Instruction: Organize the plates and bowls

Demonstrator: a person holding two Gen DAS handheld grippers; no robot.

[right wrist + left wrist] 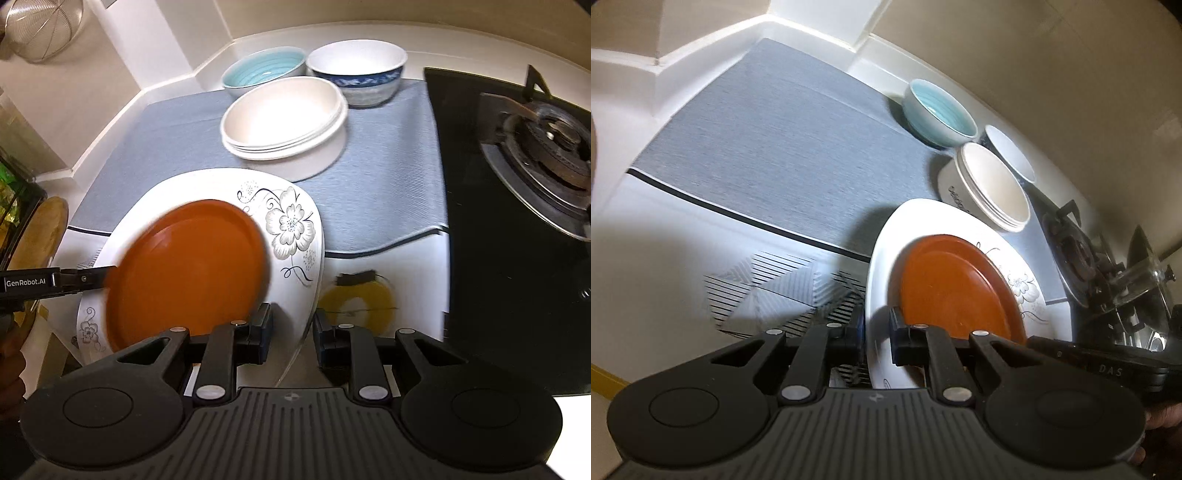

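Both tools (877, 334) (293, 332) clench the white floral plate (295, 229), which carries 1 orange plate (188, 269).

A grey-blue mat (388, 177) is seen spread over the white counter (384, 266) at frame centre. A black gas hob (498, 258) with a burner (546, 147) is noted at the right. A wire strainer (44, 29) is seen at upper left. A yellow, black-topped drawing (354, 302) is visible on the counter, lower centre. In the left wrist view, a striped triangle pattern (768, 291) is noted at lower left, and a glass lid (1137, 280) at the right edge.
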